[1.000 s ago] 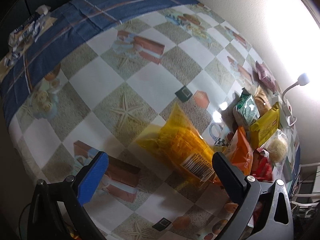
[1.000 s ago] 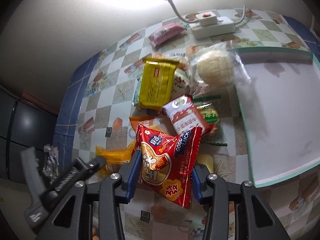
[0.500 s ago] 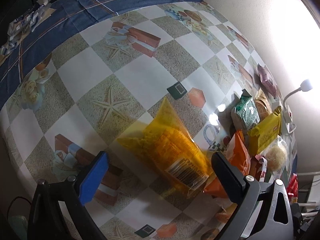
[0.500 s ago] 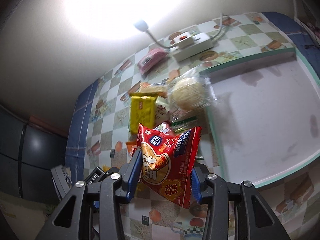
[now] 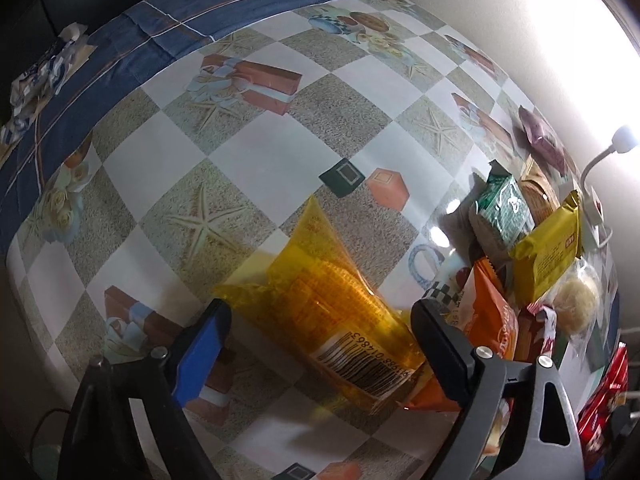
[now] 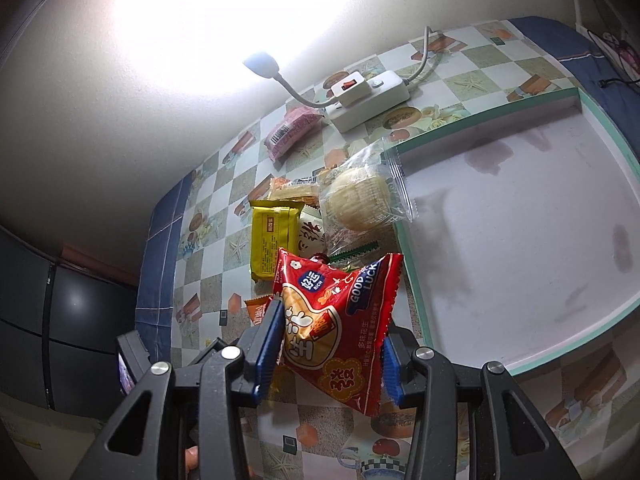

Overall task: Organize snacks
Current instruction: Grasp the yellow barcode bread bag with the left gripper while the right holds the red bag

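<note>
**A:** What has changed on your side?

**B:** My left gripper (image 5: 320,332) has come down over the yellow-orange packet (image 5: 340,312), which a moment ago lay further ahead of it. Its jaws are closing now, the packet lies between them on the surface (image 5: 168,168), and neither pad presses on it yet. My right gripper (image 6: 330,344) still pinches the red peanut bag (image 6: 336,320), lifted clear of the heap, and the white tray (image 6: 520,240) now fills more of its view than before.

**A:** So where does the sorting stand?

**B:** I'd say one snack is on its way to the tray, which looks empty, and a second is about to be picked.

**A:** Room to move?

**B:** Left of the packet the surface is open checked cloth up to the blue border (image 5: 200,24). On its right the orange bag (image 5: 492,320) lies just beside my right-hand jaw, with the heap behind, so that side is tight. The tray's green rim (image 6: 416,304) is near the red bag; the clear-wrapped round cake (image 6: 364,200) overhangs its corner.
</note>
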{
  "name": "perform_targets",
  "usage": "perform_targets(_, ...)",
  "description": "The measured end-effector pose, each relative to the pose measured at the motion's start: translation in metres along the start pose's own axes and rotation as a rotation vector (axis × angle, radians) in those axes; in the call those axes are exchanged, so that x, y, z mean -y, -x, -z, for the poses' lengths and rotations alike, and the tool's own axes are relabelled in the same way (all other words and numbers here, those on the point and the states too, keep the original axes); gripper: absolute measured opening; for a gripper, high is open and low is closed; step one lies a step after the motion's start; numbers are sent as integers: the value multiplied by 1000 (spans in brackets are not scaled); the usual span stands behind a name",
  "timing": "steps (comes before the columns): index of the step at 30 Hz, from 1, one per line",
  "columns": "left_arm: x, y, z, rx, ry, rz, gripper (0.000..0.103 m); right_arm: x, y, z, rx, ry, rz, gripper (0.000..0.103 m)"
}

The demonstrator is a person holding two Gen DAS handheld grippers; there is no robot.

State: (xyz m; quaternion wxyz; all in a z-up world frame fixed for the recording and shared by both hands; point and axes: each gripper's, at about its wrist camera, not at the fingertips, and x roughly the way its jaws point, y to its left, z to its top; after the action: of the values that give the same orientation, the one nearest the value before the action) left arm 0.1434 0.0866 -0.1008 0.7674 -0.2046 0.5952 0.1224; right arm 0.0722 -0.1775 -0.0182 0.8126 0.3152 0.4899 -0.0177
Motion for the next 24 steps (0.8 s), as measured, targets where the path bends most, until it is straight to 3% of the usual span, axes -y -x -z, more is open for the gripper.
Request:
perform_targets(5,-16,0,-2,-19,36,12,85,0,2,-1,5,-6,2,47)
perform_targets(10,-9,-2,-1,-14,6,52,59,1,2,-1,3,-16,-2,47)
perform_targets(16,-7,0,-1,-3,-7,69,50,4,4,-3,9,-30,-5,47)
perform_targets(24,-23,23,5,33,4,88,47,5,5,-2,14,-38,-9,47)
